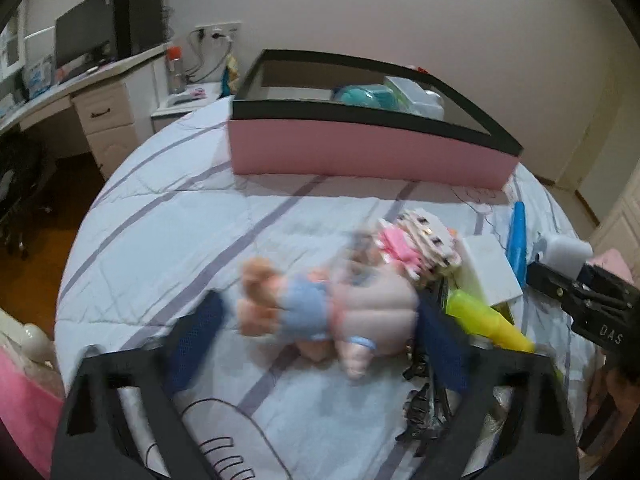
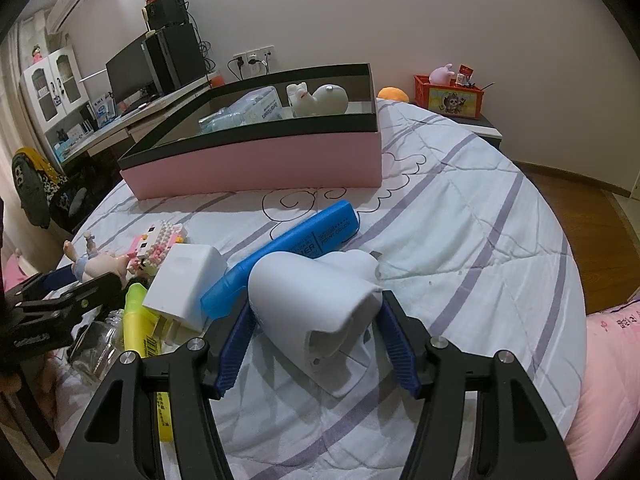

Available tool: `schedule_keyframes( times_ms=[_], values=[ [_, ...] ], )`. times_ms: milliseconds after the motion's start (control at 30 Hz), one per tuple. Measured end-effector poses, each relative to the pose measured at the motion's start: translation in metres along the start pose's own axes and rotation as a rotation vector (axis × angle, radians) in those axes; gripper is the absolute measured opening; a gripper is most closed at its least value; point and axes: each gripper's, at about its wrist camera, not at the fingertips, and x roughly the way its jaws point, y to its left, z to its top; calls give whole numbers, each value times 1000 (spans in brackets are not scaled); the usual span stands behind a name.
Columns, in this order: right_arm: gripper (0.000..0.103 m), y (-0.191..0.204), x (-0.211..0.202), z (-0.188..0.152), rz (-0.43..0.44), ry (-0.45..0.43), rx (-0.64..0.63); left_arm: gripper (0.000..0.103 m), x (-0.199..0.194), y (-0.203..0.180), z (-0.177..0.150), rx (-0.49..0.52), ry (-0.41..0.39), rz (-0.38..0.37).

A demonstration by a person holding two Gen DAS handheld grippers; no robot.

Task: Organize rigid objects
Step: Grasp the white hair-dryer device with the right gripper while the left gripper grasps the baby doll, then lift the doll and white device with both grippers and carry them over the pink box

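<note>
Between the right gripper's (image 2: 314, 344) parted blue pads lies a smooth white hollow plastic housing (image 2: 316, 296) — light, stiff, slippery; take its round barrel. The left gripper (image 1: 320, 344) brackets a blurred soft doll (image 1: 320, 312), seemingly unclenched. Beyond — a pink open box (image 2: 256, 160).

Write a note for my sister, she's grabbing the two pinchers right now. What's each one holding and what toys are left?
Left gripper: around the doll, blurred, grip unclear.
Right gripper: fingers on both sides of the white figure, seemingly touching.
Pink box at the bed's far side already holds a white toy and packets.
Left on the bed: blue marker, yellow highlighter, white block, brick toy, glass bottle.
</note>
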Motion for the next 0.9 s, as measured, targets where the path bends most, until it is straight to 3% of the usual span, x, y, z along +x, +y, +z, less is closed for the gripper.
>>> schedule_keyframes(
  times_ms=[267, 467, 667, 900],
  values=[
    [61, 6, -7, -1, -3, -32, -36, 82, -10, -8, -2, 40, -37, 94],
    [61, 10, -16, -2, -10, -75, -56, 82, -26, -5, -4, 26, -74, 108],
    [61, 20, -33, 1, -22, -130, -73, 82, -60, -8, 3, -6, -199, 108],
    [61, 42, -70, 19, -20, -265, -108, 82, -97, -25, 16, 11, -329, 139]
  ],
)
